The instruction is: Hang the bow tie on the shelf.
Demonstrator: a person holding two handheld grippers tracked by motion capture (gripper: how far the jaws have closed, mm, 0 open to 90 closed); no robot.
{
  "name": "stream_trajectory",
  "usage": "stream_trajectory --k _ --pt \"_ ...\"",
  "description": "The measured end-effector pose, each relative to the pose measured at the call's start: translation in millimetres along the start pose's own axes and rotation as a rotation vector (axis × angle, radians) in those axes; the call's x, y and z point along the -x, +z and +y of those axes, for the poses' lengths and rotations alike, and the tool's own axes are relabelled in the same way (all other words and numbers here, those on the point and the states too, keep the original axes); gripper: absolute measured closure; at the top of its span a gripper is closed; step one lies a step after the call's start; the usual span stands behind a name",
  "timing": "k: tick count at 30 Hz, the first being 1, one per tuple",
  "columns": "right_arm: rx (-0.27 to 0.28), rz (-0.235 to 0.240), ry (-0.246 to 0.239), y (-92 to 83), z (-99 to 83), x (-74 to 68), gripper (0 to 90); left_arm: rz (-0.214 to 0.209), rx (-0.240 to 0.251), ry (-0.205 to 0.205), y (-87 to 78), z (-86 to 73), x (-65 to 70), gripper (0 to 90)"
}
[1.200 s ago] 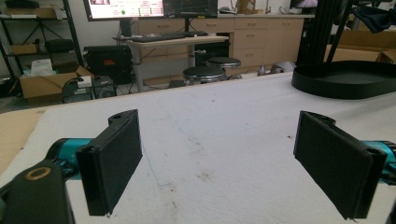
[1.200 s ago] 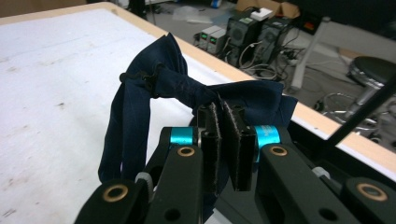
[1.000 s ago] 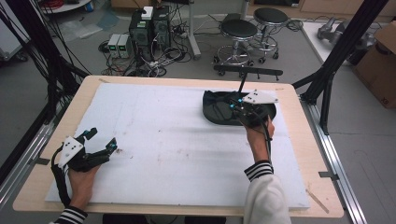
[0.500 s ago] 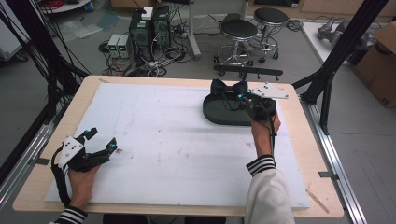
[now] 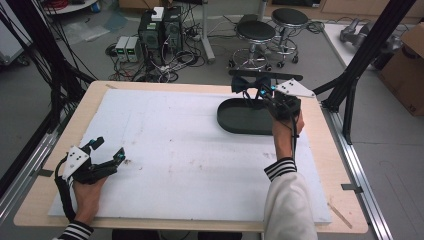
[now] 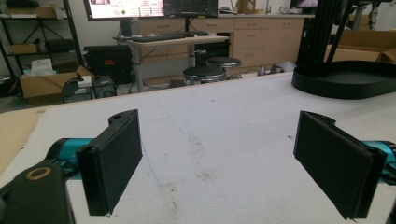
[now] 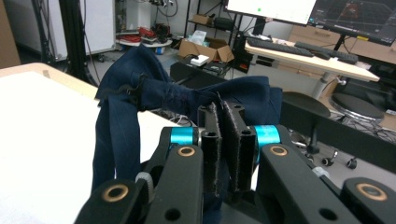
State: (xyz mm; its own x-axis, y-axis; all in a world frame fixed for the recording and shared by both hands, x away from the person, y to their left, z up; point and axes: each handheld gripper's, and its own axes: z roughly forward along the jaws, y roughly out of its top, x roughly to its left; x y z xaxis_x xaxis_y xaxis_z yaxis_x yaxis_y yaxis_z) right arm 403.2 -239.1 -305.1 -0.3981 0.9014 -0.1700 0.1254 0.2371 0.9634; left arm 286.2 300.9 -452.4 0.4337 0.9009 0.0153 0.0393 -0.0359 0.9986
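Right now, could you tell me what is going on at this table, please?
A person works at a table covered by a white sheet, with a tool in each hand. The right tool is shut on a dark blue cloth and holds it up over the far edge of a black tray, with the cloth hanging off the jaws. The left tool rests near the table's left edge, jaws wide open and holding nothing.
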Motion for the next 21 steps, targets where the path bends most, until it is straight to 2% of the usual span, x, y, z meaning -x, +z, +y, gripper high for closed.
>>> stream_trajectory --k 12,21 --pt "-0.005 -0.025 0.009 12.6 7.2 4.1 85.5 -0.001 -0.001 -0.001 -0.2 0.1 -0.2 15.5" --pt "-0.003 -0.069 0.034 24.0 3.5 8.3 85.5 -0.001 -0.001 -0.001 -0.1 0.1 -0.2 15.5"
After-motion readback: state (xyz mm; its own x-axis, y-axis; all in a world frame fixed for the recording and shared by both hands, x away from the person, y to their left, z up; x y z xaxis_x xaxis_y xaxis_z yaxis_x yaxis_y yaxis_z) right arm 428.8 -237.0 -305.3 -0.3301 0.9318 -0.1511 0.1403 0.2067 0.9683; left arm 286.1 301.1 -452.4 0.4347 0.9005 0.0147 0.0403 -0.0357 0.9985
